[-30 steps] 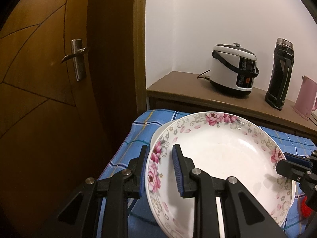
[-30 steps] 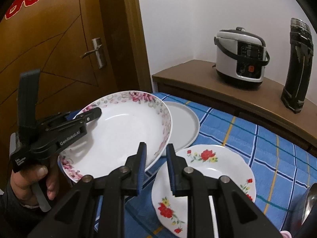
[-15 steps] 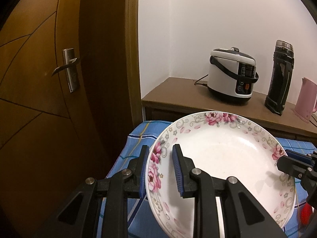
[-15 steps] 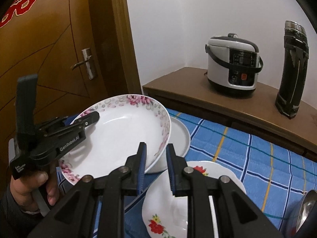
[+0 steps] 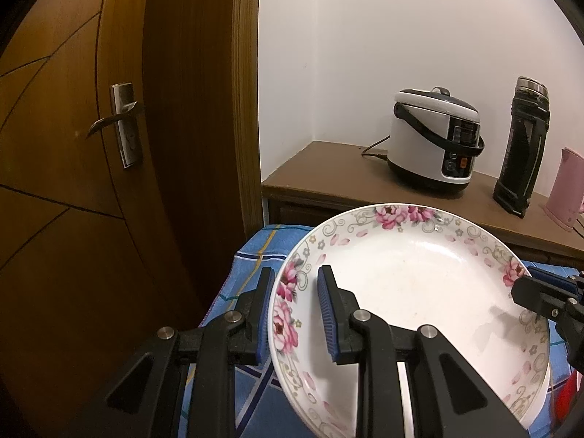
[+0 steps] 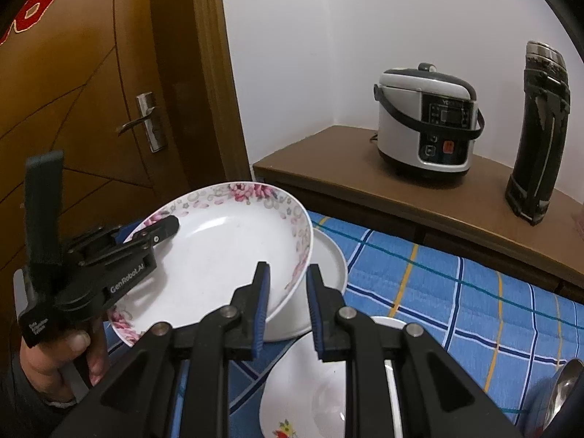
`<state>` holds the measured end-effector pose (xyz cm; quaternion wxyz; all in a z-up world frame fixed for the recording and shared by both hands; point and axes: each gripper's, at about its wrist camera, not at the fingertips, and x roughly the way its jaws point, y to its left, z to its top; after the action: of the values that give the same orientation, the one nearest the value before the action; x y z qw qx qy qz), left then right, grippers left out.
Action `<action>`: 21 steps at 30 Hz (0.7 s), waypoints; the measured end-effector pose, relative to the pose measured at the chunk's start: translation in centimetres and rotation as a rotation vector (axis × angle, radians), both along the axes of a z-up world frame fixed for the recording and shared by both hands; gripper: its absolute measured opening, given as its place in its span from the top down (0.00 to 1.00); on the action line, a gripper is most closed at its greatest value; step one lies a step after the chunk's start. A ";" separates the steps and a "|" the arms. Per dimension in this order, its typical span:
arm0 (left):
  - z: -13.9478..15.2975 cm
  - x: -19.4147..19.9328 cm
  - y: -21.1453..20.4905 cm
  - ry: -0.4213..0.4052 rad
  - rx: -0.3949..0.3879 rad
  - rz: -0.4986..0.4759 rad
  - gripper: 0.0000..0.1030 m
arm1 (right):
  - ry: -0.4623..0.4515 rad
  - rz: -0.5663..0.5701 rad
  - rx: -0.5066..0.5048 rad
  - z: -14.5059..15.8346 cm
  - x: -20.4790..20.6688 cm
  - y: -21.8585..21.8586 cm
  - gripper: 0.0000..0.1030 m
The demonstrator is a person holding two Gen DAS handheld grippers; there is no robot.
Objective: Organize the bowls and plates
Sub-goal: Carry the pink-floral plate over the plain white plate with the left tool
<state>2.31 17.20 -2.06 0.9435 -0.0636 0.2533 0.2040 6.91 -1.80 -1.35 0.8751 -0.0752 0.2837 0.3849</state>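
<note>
In the left wrist view, the left claw (image 5: 295, 308) gripped the rim of the pink-flowered plate (image 5: 412, 292), one blue pad behind the rim and the other inside the dish. The plate filled the lower right of that frame, tilted and lifted clear of the blue checked cloth (image 5: 248, 266) on the tabletop. At the right edge of the frame the tip of the right claw (image 5: 544, 292) reached the opposite rim of the same plate.

In the right wrist view, the right claw (image 6: 288, 308) was nearly closed on that rim, the plate's edge passing between its two pads at lower centre. The plate (image 6: 226, 252) sat left of centre, and the left claw (image 6: 153, 231) clamped its far-left rim, held by a hand (image 6: 62, 357) in the lower left corner. Just behind the held plate, a plain white plate (image 6: 328, 259) rested on the cloth (image 6: 456, 292), partly hidden by it. Below the claw, at bottom centre, lay a white plate with red flowers (image 6: 310, 394). A rounded metal item showed at the lower right edge, too cut off to identify.

At upper right of both views, a rice cooker (image 6: 427, 124) and a tall black flask (image 6: 540, 131) stood on a brown wooden sideboard (image 6: 328, 160) against the white wall. A wooden door (image 6: 91, 109) filled the left side.
</note>
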 end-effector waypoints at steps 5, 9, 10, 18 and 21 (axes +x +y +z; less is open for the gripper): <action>-0.2 0.4 0.5 0.002 -0.010 0.006 0.74 | -0.005 -0.011 -0.004 0.0 0.3 0.8 0.80; -0.3 0.8 1.0 0.007 -0.016 0.009 0.74 | -0.007 -0.019 -0.011 -0.1 0.6 1.4 0.80; -0.3 0.9 1.0 0.009 -0.018 0.009 0.74 | -0.007 -0.020 -0.012 -0.1 0.7 1.4 0.80; -0.4 1.5 1.6 0.015 -0.015 0.014 0.74 | -0.006 -0.025 -0.028 -0.4 1.2 2.1 0.80; -0.6 1.8 1.8 0.021 -0.017 0.017 0.74 | -0.002 -0.026 -0.034 -0.6 1.4 2.4 0.80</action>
<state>4.14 18.99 -2.63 0.9384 -0.0716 0.2643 0.2106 8.30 0.63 -1.90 0.8789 -0.0866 0.2903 0.3683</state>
